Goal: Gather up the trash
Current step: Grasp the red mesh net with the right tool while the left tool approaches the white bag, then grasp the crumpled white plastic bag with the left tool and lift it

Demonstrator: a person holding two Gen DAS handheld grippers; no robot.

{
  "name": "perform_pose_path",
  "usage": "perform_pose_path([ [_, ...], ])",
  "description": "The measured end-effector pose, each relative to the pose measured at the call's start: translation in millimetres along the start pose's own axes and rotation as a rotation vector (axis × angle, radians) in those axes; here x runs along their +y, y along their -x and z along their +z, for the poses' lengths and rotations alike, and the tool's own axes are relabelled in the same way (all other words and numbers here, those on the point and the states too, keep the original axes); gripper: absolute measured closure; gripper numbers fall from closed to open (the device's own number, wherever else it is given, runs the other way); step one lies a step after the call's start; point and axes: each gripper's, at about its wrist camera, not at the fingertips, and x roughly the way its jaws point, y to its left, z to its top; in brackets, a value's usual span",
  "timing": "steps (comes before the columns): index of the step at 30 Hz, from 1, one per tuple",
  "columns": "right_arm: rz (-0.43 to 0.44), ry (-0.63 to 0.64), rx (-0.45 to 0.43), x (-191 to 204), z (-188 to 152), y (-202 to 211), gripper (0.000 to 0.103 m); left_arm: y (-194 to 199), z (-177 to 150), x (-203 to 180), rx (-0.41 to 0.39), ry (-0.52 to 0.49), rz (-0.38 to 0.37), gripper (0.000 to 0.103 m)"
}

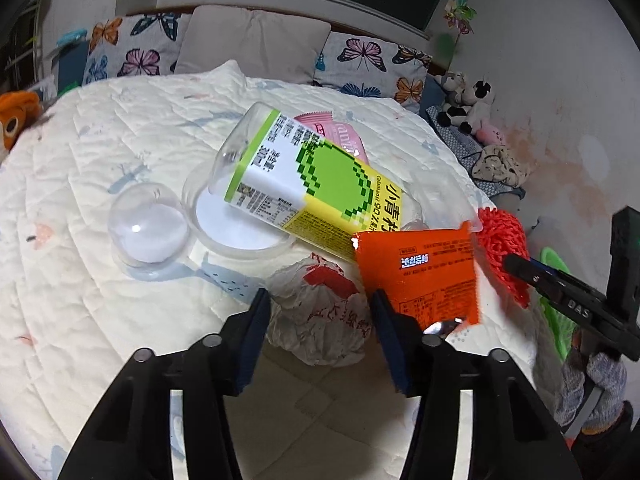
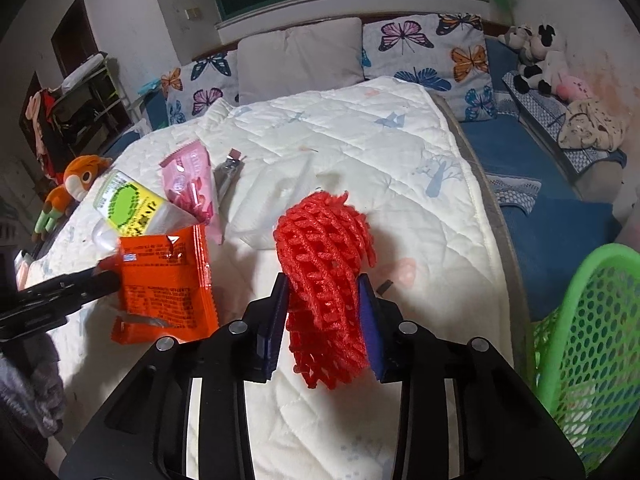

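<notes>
My left gripper [image 1: 320, 302] has its pads against both sides of a crumpled white paper wrapper with red print [image 1: 320, 320] on the quilted cloth. An orange snack packet [image 1: 420, 276] lies just behind its right finger. My right gripper [image 2: 322, 286] is shut on a red foam fruit net [image 2: 324, 240], which bulges above and below the pads. In the left wrist view the red net [image 1: 500, 240] shows at the right with the right gripper [image 1: 516, 264] on it. A clear bottle with a yellow-green label [image 1: 320, 184] lies tilted on a clear lid [image 1: 236, 232], over a pink packet [image 1: 344, 132].
A green mesh basket [image 2: 592, 340] stands off the table's right edge. A clear dome lid [image 1: 148, 228] sits left of the bottle. A small tube [image 2: 230, 168] and a clear plastic tray [image 2: 276, 204] lie mid-table on the white quilted cloth [image 2: 380, 140]. Cushions and plush toys line the back.
</notes>
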Motion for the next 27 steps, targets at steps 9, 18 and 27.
perform_pose_path([
  [9, 0.022, 0.004, -0.048, 10.6, -8.7, 31.1, 0.07, 21.2, -5.7, -2.5, -0.039, 0.004, -0.004, 0.062],
  [18, 0.04, -0.002, -0.082, 16.6, -25.7, 65.3, 0.07, 58.2, -16.6, -7.6, -0.077, -0.034, 0.003, 0.061],
  [27, 0.063, -0.017, -0.072, 20.0, -59.7, 87.7, 0.07, 61.7, -43.5, -1.9, -0.035, -0.043, 0.046, 0.056],
])
